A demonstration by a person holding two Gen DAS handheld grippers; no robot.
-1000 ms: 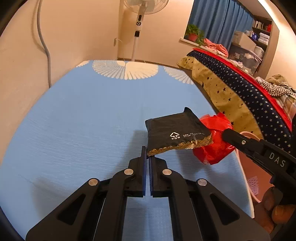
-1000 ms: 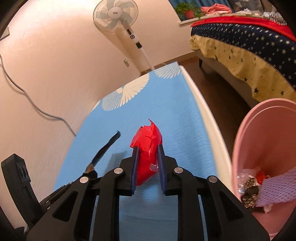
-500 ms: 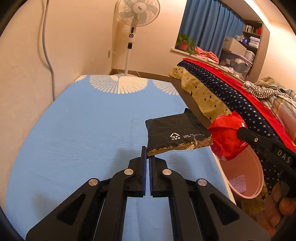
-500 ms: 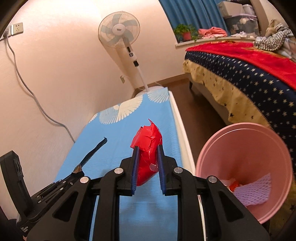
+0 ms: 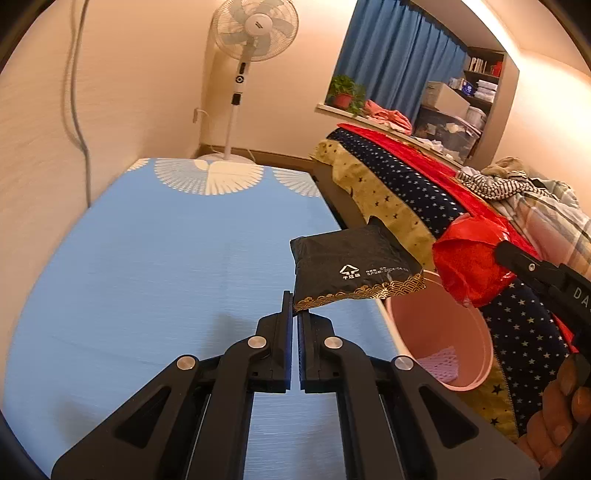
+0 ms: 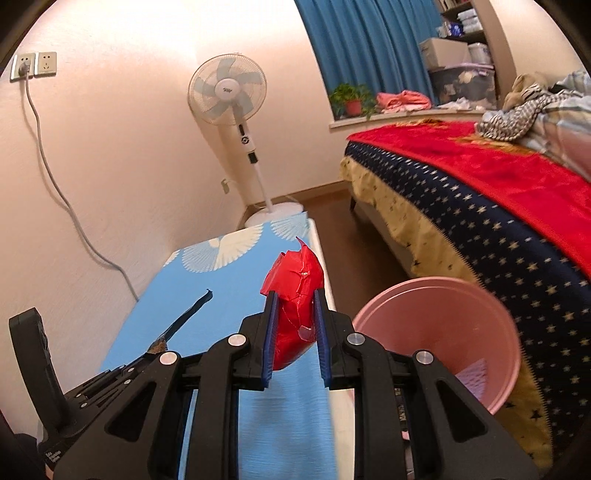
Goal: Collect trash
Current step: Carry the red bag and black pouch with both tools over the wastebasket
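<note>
Two grippers up, both loaded. Left gripper (image 5: 295, 314) pinches the bottom edge of a flat black wrapper (image 5: 351, 269), jaws nearly touching; the wrapper hangs in the air above the blue table (image 5: 166, 277), its far end reaching past the table's right edge. From the right wrist view that same wrapper shows only edge-on, a thin dark strip (image 6: 184, 319). Right gripper (image 6: 294, 325) is clamped on a crumpled red wrapper (image 6: 293, 295), jaws a narrow gap apart with the foil filling it.

Hard to see: the small print on the black wrapper is not readable. Pink bin (image 6: 443, 325) is partly hidden behind the right gripper's frame; a pale purple mesh piece (image 6: 474, 373) lies inside, and the rest of its contents is out of sight. In the left view the right gripper's body is cut off at the frame edge, with the person's fingers (image 5: 561, 417) showing only in part.

Room: table top is blue with white fan patterns at the far end, set against a cream wall. Bin sits on the floor between the table and a bed (image 6: 498, 192) with a red and star-print cover. Standing fan (image 5: 255, 33) in the corner, blue curtain (image 5: 399, 62), potted plant (image 5: 345, 92) on the sill.
</note>
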